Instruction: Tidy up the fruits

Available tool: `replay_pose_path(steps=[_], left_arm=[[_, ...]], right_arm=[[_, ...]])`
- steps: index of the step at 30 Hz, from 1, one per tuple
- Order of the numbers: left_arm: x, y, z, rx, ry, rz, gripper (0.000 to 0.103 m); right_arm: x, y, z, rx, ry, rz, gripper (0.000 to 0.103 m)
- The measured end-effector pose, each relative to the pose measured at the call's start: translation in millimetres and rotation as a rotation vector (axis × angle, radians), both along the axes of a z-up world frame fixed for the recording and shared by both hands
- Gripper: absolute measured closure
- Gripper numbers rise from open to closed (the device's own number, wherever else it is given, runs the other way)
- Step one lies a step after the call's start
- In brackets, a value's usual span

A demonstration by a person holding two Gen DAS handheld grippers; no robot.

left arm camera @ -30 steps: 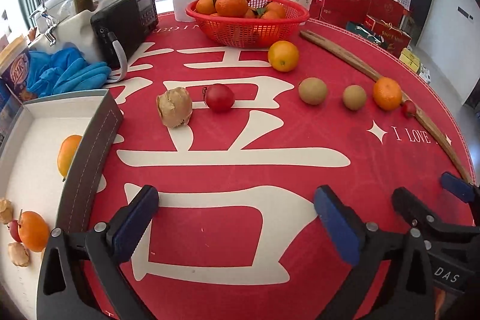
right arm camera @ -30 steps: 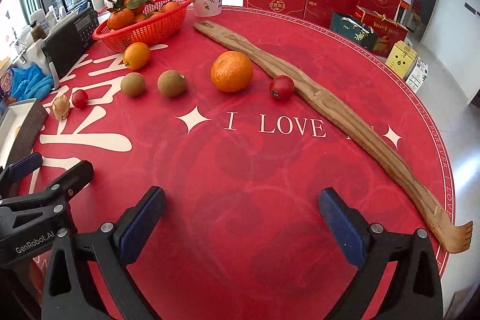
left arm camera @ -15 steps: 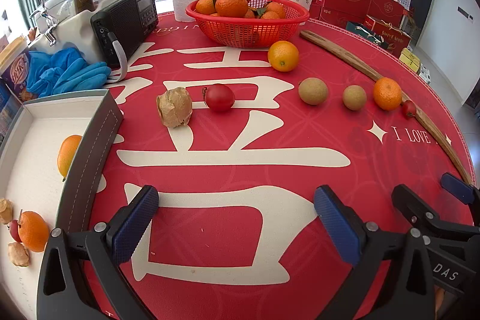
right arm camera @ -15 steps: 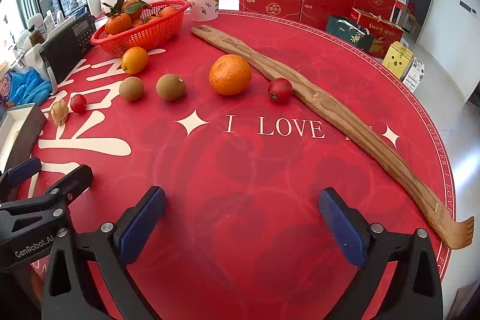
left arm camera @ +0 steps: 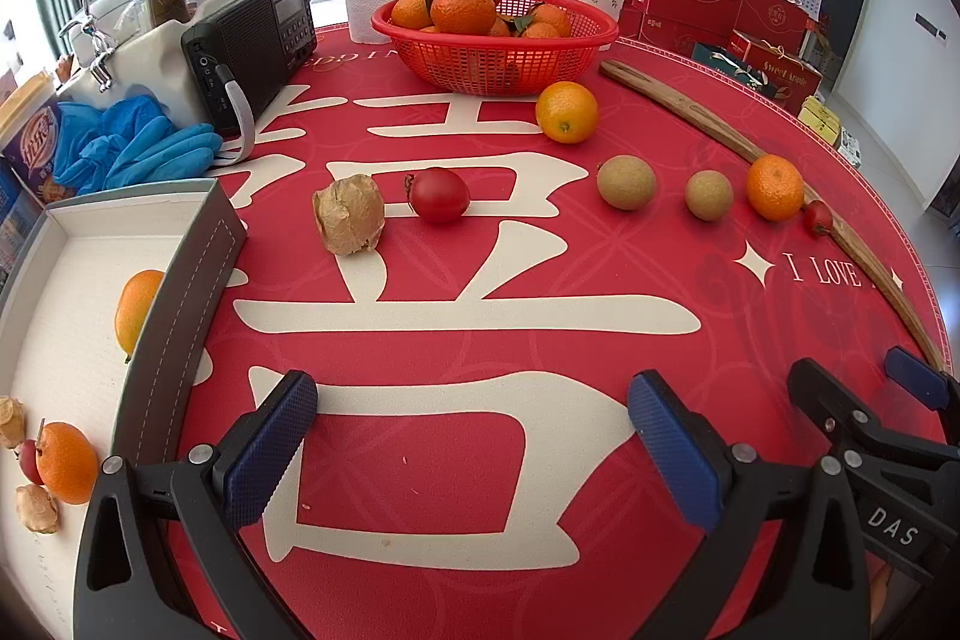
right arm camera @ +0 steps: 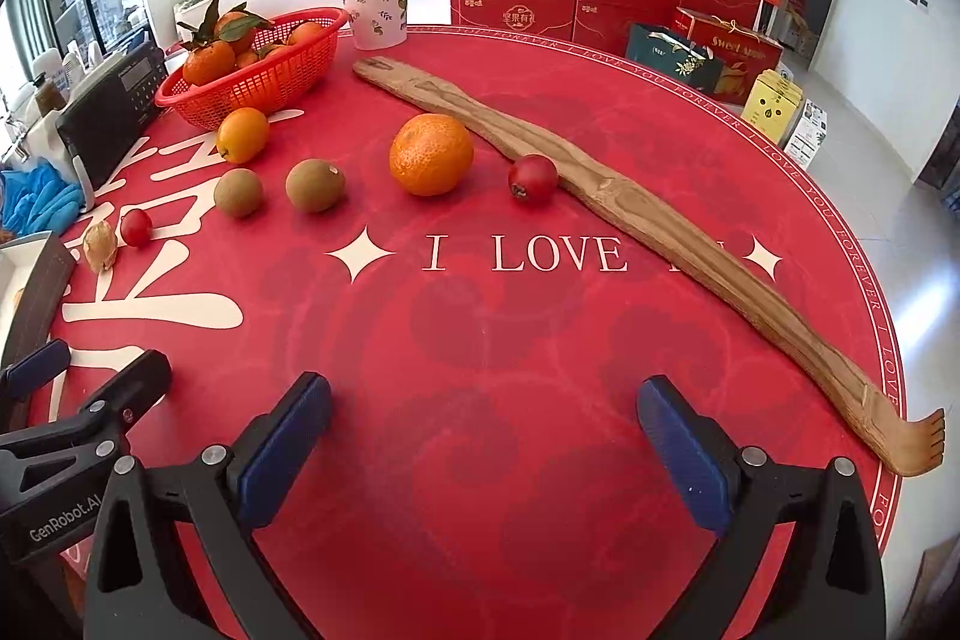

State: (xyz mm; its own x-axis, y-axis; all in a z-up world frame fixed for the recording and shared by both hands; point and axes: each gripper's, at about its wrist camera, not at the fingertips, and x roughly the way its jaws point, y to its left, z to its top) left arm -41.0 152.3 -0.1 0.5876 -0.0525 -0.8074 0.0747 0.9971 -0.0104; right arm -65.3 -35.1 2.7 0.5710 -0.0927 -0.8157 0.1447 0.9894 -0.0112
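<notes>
Holding leafy oranges: red basket (left arm camera: 498,58); box (left arm camera: 180,292) holds mixed fruit.

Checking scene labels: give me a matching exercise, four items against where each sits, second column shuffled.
1. radio
2. small red fruit
3. leafy oranges
4. papery husk fruit

A. in the red basket
B. touching the wooden back scratcher
C. beside the blue gloves
D. just left of the red tomato-like fruit

Pairs: 1-C, 2-B, 3-A, 4-D

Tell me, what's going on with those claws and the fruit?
Left claw and right claw open, empty. Loose tangerine, kiwis, tomatoes on table. Nothing blocking.
</notes>
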Motion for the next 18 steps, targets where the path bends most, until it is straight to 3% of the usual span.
replay_pose_path(steps=[18], left_arm=[[-0.2, 0.1, -0.1, 0.0, 0.0, 0.0, 0.0]], right_arm=[[-0.1, -0.1, -0.1, 0.0, 0.0, 0.0, 0.0]])
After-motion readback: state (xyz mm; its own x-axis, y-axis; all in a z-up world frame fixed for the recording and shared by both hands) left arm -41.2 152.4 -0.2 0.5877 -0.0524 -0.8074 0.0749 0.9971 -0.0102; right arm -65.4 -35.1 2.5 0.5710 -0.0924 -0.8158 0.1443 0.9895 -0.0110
